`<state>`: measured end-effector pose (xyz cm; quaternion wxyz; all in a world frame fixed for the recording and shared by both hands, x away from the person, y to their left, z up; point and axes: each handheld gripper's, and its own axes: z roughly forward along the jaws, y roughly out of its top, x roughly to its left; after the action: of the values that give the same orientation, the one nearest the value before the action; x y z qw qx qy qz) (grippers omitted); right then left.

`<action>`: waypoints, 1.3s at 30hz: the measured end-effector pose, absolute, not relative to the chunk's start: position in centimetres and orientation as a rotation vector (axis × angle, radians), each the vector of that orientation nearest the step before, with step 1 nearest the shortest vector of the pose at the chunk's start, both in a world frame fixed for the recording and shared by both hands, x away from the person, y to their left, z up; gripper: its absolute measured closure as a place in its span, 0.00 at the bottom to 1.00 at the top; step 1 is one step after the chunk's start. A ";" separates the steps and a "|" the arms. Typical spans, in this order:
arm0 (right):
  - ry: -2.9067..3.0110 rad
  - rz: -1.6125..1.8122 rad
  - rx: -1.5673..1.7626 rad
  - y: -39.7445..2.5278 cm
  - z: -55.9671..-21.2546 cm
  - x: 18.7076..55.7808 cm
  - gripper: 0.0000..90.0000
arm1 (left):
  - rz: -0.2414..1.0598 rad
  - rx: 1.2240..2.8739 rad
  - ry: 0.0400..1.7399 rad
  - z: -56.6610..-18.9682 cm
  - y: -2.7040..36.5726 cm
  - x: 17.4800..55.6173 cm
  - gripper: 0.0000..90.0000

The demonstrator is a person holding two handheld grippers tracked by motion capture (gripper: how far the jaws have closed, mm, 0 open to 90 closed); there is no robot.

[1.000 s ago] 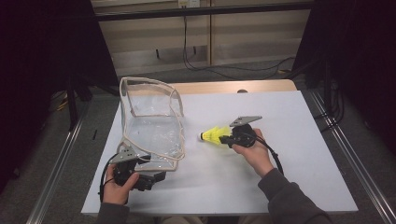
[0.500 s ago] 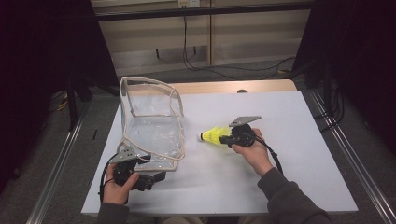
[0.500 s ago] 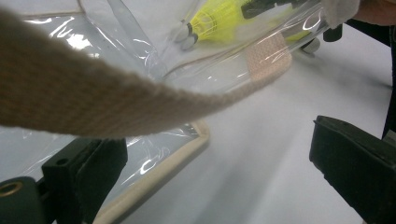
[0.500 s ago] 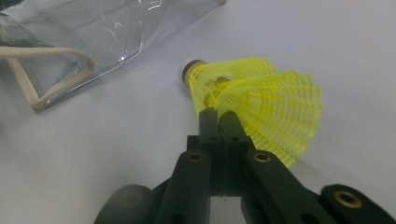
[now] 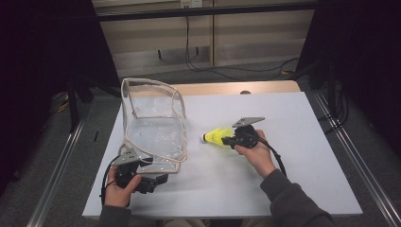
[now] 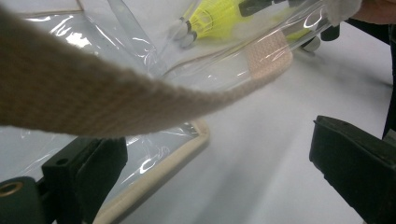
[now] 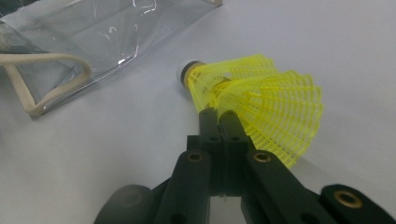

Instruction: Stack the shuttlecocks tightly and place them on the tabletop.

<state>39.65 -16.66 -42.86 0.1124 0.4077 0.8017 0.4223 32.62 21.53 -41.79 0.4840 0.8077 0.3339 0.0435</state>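
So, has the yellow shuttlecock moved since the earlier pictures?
No. The shuttlecock, pinched in the right gripper, sits at the same place beside the clear bag on the table.

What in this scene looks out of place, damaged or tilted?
Nothing looks damaged or spilled. The clear bag leans and sags, its trim strap drooping between the open left gripper jaws. The right gripper pinches the yellow shuttlecock by its skirt.

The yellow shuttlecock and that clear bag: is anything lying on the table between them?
No. In the high view, only bare white table separates the shuttlecock, pinched in the right claw, from the clear bag.
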 end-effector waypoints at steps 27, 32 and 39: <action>2.305 1.175 1.267 -16.8 -43.0 39.7 0.87 | 0.104 1.967 0.811 -41.8 21.5 32.6 0.05; 2.305 1.169 1.258 -17.1 -42.9 39.5 0.84 | 0.105 1.968 0.812 -41.8 21.5 32.6 0.05; 2.301 1.170 1.270 -17.4 -42.9 39.3 0.82 | 0.106 1.975 0.812 -41.8 21.4 32.6 0.05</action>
<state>39.35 -17.43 -42.91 0.1321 0.4376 0.7928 0.4032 32.61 21.43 -41.78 0.4811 0.8098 0.3331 0.0437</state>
